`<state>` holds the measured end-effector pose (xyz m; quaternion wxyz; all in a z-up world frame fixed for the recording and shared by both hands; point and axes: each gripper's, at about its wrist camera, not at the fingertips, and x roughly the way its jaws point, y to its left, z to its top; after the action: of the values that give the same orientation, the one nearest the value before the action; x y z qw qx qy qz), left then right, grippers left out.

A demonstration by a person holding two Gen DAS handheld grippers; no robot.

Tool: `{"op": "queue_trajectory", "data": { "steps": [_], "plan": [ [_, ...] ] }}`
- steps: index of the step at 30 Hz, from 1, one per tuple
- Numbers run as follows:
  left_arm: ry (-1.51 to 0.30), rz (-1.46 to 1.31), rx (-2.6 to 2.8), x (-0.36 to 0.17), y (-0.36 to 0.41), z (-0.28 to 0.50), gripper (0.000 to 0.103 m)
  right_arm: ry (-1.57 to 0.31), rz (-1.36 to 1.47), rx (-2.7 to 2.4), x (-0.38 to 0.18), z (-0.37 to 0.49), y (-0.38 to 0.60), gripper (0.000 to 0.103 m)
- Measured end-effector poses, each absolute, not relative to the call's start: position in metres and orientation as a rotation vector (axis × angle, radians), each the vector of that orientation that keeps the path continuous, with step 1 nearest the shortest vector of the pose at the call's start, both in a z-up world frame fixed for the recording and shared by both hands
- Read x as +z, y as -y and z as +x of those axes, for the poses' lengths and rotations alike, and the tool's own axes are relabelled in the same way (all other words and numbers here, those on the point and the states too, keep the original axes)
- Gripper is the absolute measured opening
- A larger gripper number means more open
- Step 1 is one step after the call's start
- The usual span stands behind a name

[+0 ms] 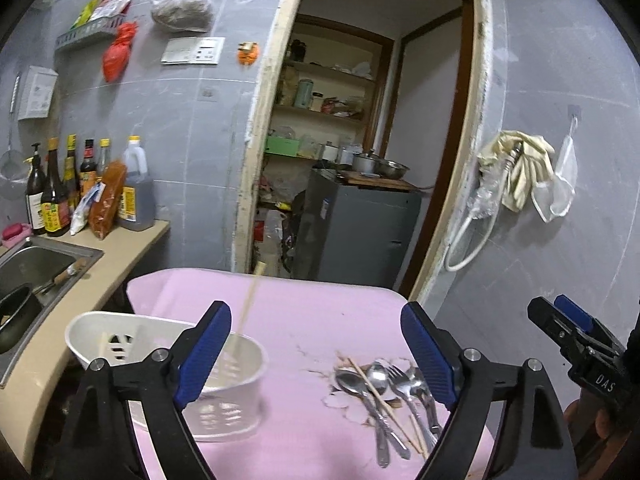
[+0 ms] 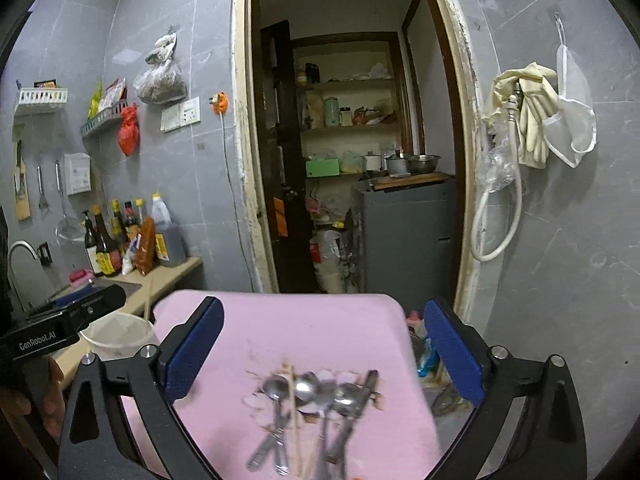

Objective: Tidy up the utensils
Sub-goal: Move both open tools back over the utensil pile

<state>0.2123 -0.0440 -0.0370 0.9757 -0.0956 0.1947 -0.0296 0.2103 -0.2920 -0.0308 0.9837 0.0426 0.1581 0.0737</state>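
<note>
Nearest in the left wrist view, the left gripper (image 1: 316,354) stands with its blue-padded jaws wide apart and nothing between them, hovering over the pink table (image 1: 304,304). On the table's near right lies a pile of utensils (image 1: 390,396): several metal spoons, a fork and a wooden chopstick (image 1: 382,398) laid slantwise across them, handles pointing toward the near edge. To the left of the pile, near the table's left edge, stands a white slotted utensil holder (image 1: 224,392), partly hidden behind the left jaw; a blurred chopstick (image 1: 246,312) stands tilted in its round compartment with its tip rising above the far table edge. The right gripper (image 2: 320,346) is likewise spread wide and holds nothing, hanging above the same pile (image 2: 316,408), which shows blurred beneath it; in the left wrist view its black body (image 1: 576,340) sits at the right edge, well apart from the pile. Left of the table runs a beige counter (image 1: 132,248) with a steel sink (image 1: 36,268) set in it. At the counter's far end, against the grey tiled wall, stands a row of sauce bottles (image 1: 60,188) and a large oil jug (image 1: 136,188). Beyond the table an open doorway (image 2: 352,140) shows a grey cabinet (image 2: 404,236) with metal pots on top and shelves behind. On the wall to the right of the doorway hang pale rubber gloves (image 2: 528,116) and a white hose (image 2: 496,224).
</note>
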Motion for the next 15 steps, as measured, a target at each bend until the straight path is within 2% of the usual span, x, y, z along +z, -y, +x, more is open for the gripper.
{"op": "queue_trajectory", "data": {
  "steps": [8,15],
  "plan": [
    [-0.432,-0.171,-0.055,-0.061,0.08,0.225,0.091,-0.387,0.063,0.149,-0.064,0.223,0.319,0.101],
    [-0.524,-0.167,-0.065,-0.095,0.103,0.246,0.093,-0.542,0.119,0.191,-0.109,0.254,0.34,0.101]
  ]
}}
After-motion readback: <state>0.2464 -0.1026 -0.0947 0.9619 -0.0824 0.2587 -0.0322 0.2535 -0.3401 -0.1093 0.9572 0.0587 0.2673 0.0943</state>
